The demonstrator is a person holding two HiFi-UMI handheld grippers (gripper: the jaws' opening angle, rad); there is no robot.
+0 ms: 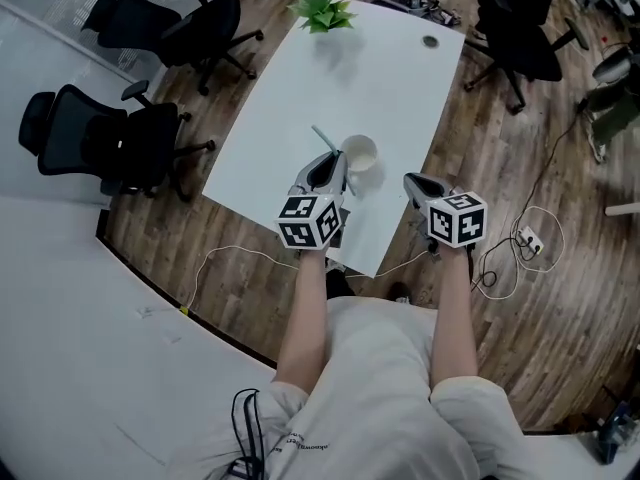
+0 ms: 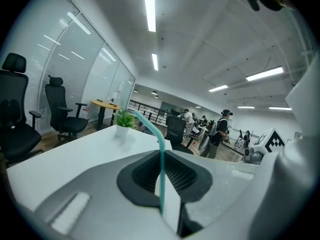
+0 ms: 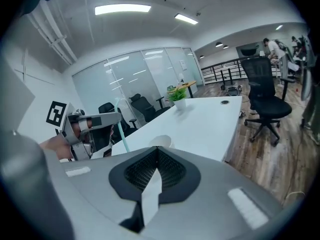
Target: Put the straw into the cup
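Note:
A white paper cup (image 1: 359, 154) stands upright on the white table (image 1: 300, 118), near its front edge. My left gripper (image 1: 333, 166) sits just left of the cup, shut on a teal bendy straw (image 1: 322, 137) that sticks up and away from the jaws. In the left gripper view the straw (image 2: 161, 169) rises between the shut jaws of the left gripper (image 2: 164, 186) and bends left at its top. My right gripper (image 1: 416, 184) is shut with nothing in it, to the right of the cup. Its own view shows the cup (image 3: 160, 142) just past the right gripper (image 3: 151, 184), with the straw (image 3: 122, 134) to the left.
A small green plant (image 1: 322, 11) in a white pot stands at the table's far end, beside a round cable hole (image 1: 430, 41). Black office chairs (image 1: 120, 138) stand left of the table, another chair (image 1: 525, 38) to its right. Cables (image 1: 520, 248) lie on the wooden floor.

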